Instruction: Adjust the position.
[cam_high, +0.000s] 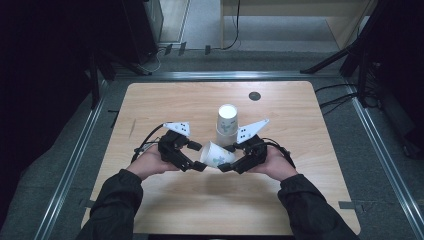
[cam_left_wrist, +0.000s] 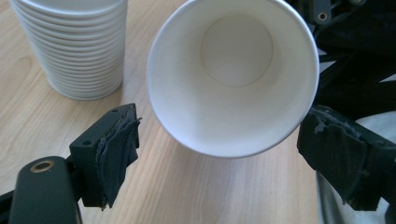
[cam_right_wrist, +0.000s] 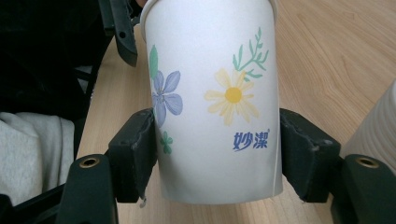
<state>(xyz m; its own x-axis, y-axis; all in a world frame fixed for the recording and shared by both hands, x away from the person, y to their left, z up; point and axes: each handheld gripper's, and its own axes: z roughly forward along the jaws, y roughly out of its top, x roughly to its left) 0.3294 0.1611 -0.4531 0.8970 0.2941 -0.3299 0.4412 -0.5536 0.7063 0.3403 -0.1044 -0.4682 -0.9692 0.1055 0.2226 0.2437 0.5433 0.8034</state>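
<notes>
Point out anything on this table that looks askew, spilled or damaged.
Nothing is spilled or damaged. The single paper cup is tipped on its side in the air, but only because the right gripper clamps it near its base. The cup stack stands upright and tidy behind it.

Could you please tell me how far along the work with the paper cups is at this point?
One white flower-printed paper cup is already off the stack of white paper cups standing on the wooden table. In hand: the right tool is shut on that single cup near its base, holding it tilted, mouth toward the left tool, whose jaws stand open either side of the rim without touching. Left: setting it down and separating the remaining stack.
</notes>
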